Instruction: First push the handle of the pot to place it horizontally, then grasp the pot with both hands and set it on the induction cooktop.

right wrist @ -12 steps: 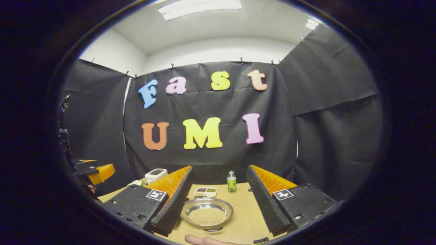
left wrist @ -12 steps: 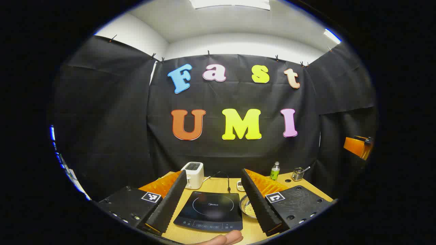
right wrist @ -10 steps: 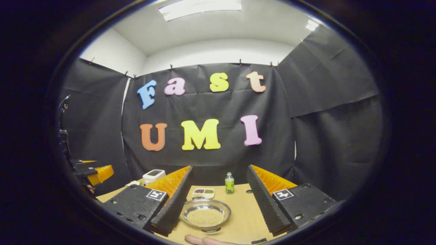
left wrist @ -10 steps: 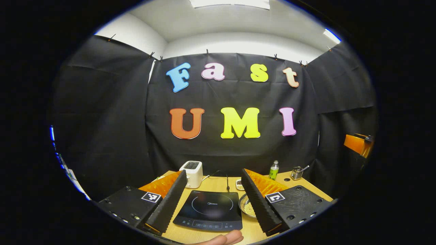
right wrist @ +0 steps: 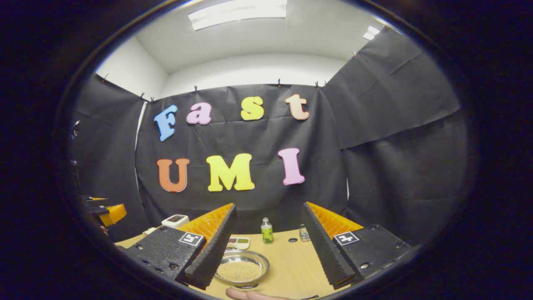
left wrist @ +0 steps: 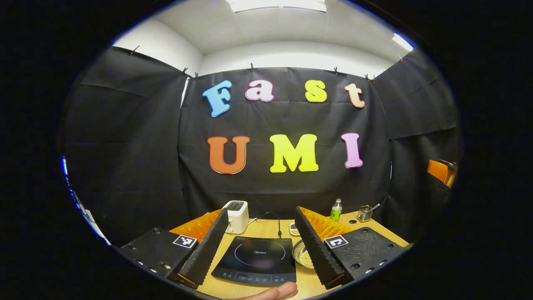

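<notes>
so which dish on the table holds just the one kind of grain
The round steel bowl of pale grains between the right gripper fingers. The small white divided tray behind it holds separate dark and greenish portions.

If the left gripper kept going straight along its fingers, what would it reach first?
Probably the induction cooktop, which lies between the open left gripper's fingers in the left gripper view. Beyond it stand a power cord and the booth wall; depth is hard to judge.

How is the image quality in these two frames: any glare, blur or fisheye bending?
Left gripper view: sharp, a soft ceiling-light reflection on the glossy induction cooktop, booth walls bowed by the fisheye. Right gripper view: ceiling light bright but not washing out the scene, metal bowl crisp, table edge curved.
</notes>
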{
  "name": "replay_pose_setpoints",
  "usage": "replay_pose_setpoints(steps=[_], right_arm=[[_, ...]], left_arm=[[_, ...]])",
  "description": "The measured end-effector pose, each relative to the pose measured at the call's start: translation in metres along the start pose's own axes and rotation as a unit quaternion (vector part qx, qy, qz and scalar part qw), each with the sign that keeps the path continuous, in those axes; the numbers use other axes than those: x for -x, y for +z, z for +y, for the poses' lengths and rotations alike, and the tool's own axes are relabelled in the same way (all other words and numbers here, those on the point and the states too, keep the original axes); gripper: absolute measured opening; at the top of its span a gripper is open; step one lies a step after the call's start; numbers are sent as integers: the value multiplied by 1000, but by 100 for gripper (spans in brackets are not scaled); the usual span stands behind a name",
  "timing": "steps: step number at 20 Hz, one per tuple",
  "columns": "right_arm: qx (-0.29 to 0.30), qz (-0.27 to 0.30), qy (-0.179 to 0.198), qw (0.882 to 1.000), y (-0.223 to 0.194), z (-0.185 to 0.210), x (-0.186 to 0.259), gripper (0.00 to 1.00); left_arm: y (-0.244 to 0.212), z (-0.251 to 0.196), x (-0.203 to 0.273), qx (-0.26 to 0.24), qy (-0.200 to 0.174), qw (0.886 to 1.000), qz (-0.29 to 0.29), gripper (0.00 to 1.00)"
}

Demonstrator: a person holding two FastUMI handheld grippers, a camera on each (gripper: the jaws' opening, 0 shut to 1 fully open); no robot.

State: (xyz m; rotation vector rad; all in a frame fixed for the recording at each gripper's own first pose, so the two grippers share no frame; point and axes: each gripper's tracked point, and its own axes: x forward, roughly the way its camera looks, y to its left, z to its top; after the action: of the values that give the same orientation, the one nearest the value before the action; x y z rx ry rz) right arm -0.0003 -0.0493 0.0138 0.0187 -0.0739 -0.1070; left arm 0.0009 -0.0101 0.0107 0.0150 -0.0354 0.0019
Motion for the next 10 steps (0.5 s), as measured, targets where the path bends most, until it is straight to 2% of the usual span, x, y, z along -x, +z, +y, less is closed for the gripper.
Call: replay_pose_setpoints(steps=[3,5,6,9,10], right_arm=[[3,-5,-5,1000,-1,-11,-4,96],[-3,-3,8,1000,-6,-7,-8,98],[-3,1,14,1000,-9,-5,-11,95],[10,2,25,1000,-23,-5,-21,99],[10,7,31,999,-30,-3,-25,94]], left_arm=[[6,0,2,5,3,1000,-17,95],[5,0,2,8,5,1000,-23,95],[2,0,2,7,7,1000,-21,95],[-9,-3,0,3,6,1000,-10,95],[-13,-5,0,2,6,1000,-7,95]])
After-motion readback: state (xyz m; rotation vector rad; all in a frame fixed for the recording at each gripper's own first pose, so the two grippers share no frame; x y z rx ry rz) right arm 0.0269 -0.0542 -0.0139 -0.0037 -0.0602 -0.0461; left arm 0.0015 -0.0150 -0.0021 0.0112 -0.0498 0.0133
